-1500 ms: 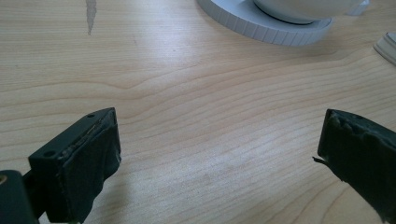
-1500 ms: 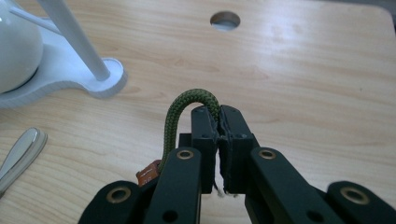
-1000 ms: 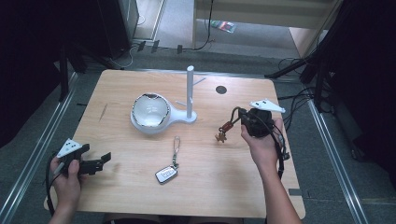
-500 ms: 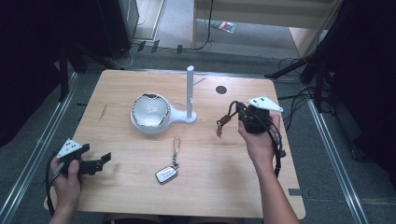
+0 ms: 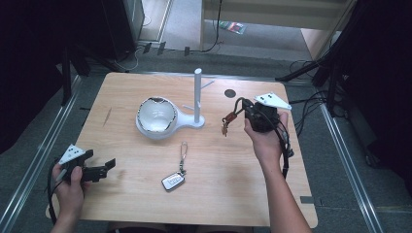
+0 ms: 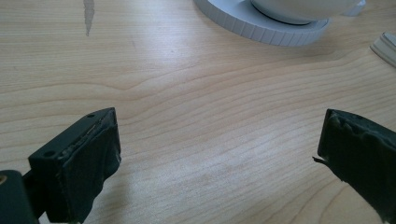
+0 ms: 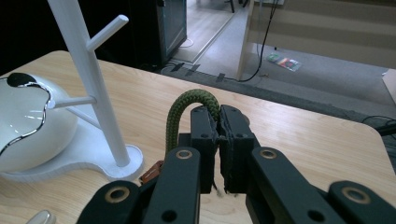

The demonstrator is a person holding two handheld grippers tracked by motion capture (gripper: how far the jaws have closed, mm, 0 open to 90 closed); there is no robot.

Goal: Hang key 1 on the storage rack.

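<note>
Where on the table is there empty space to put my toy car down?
Bare wood lies between the left tool and the key fob, and along the near right corner of the table. It is crowded around the bowl stand and its peg post.

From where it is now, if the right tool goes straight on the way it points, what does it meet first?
Most likely the white stand: the right tool, shut on a green cord loop, points toward its post. Depth is unclear, so it may pass just beside.
</note>
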